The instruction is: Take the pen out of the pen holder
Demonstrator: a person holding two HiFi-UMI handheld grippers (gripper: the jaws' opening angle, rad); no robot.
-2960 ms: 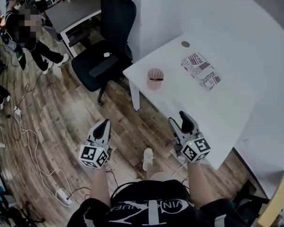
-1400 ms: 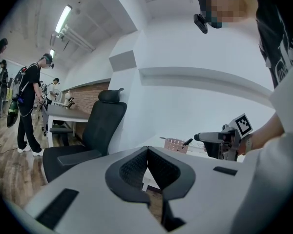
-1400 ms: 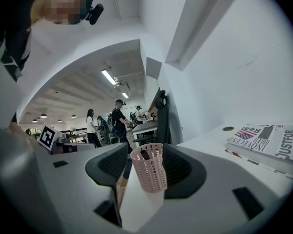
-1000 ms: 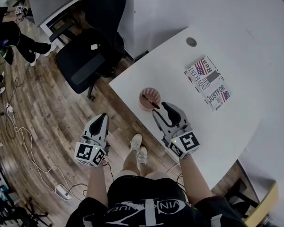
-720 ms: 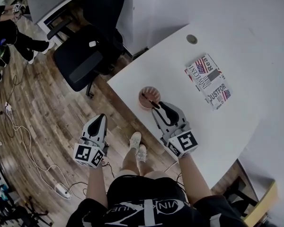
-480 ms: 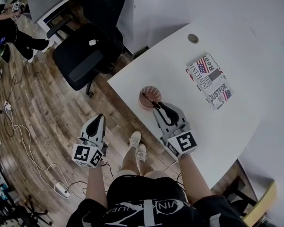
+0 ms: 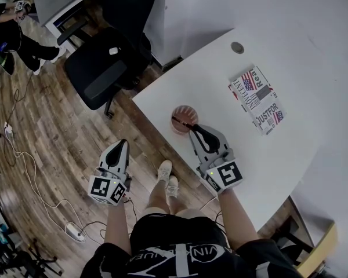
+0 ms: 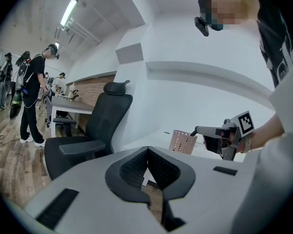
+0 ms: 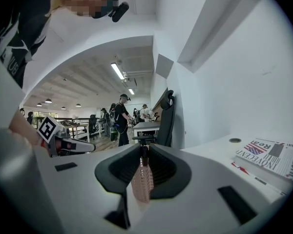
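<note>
While the thin black pen (image 7: 180, 122) leaned in the pink mesh pen holder (image 7: 188, 108), the right gripper (image 7: 192, 129) was closing on its top end. It looked light, stiff and slippery. The left gripper (image 7: 122, 146) was shut and empty.

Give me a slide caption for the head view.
The right tool, jaws closing on the pen in the holder; left tool shut above the floor.

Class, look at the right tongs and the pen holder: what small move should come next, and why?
Probably finish the squeeze before any lift. The right tongs are closing with the top of the pen between their tips, and its lower end sits inside the pink pen holder.
</note>
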